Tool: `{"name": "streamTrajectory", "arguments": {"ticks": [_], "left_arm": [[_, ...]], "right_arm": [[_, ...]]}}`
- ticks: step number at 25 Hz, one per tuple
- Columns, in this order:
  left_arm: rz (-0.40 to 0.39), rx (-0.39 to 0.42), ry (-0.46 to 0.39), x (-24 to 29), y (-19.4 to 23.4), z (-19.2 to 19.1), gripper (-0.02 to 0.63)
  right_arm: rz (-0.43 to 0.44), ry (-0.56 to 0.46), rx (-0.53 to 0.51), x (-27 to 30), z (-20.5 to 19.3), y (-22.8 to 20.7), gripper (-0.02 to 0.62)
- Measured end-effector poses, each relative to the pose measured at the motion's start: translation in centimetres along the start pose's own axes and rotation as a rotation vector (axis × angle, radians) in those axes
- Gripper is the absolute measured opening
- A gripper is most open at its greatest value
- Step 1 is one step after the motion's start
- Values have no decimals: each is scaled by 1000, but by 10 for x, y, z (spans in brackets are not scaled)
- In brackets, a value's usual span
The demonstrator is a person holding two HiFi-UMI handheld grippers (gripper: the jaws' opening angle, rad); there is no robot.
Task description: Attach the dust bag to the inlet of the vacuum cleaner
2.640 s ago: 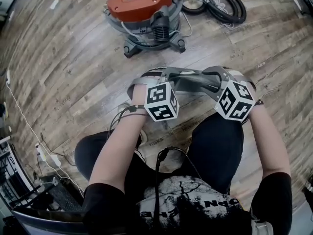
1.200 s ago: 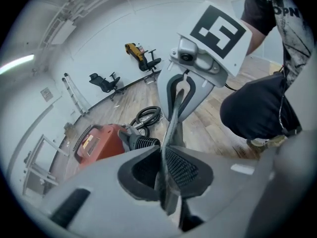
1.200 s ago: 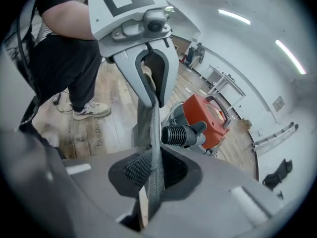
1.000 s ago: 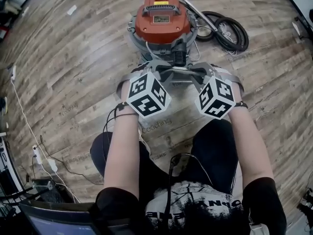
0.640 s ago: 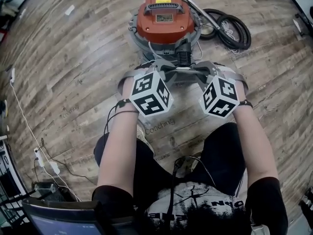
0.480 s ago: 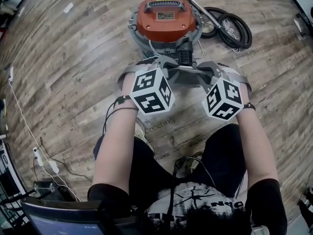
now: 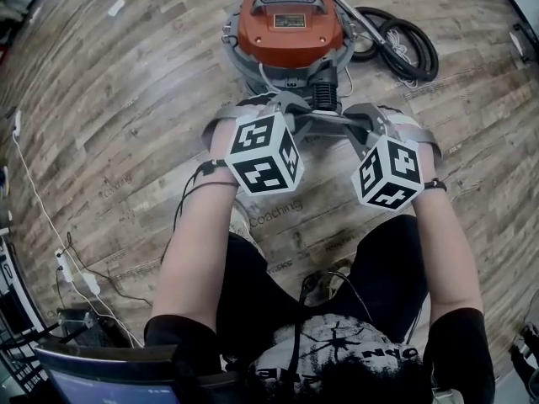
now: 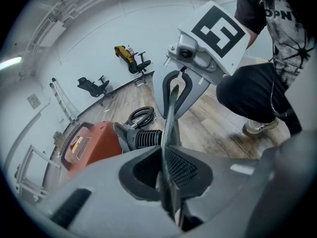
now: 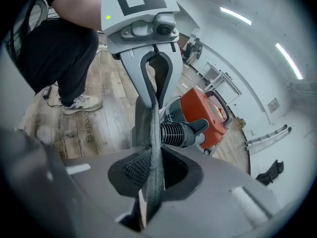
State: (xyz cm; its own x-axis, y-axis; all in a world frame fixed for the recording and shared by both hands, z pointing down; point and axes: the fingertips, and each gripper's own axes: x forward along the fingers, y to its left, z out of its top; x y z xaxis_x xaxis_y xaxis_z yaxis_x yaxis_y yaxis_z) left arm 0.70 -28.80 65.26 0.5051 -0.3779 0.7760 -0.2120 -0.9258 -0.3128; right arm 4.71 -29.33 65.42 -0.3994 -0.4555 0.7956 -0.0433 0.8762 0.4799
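Observation:
The orange-topped vacuum cleaner [image 7: 290, 19] stands on the wood floor, its black ribbed inlet [image 7: 325, 96] facing me. A flat grey dust bag [image 7: 323, 125] is stretched between my two grippers just in front of that inlet; whether they touch is hidden. My left gripper [image 7: 289, 114] is shut on the bag's left edge and my right gripper [image 7: 354, 119] on its right edge. In the left gripper view the bag [image 8: 171, 110] runs edge-on out of the closed jaws, with the inlet [image 8: 146, 139] just behind it. The right gripper view shows the bag [image 9: 153, 128] clamped likewise, with the inlet [image 9: 174, 133] just behind it.
A coiled black hose [image 7: 397, 37] lies right of the vacuum. Cables and a power strip [image 7: 81, 281] run along the floor at the left. A laptop [image 7: 101, 379] sits at the lower left. My legs are below the grippers. Office chairs [image 8: 92, 86] stand far off.
Both grippers have carried the bag from farther back up to the vacuum's inlet. In the last second they have held there, with only a slight roll of the wrists.

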Motion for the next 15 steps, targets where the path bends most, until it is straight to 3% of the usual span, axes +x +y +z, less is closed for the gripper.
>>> {"name": "streamTrajectory", "arguments": {"ticks": [15], "left_arm": [[45,-24,10,11,13,-8,29]], "right_arm": [[-17,3,23,17,-3,-12,44]]}}
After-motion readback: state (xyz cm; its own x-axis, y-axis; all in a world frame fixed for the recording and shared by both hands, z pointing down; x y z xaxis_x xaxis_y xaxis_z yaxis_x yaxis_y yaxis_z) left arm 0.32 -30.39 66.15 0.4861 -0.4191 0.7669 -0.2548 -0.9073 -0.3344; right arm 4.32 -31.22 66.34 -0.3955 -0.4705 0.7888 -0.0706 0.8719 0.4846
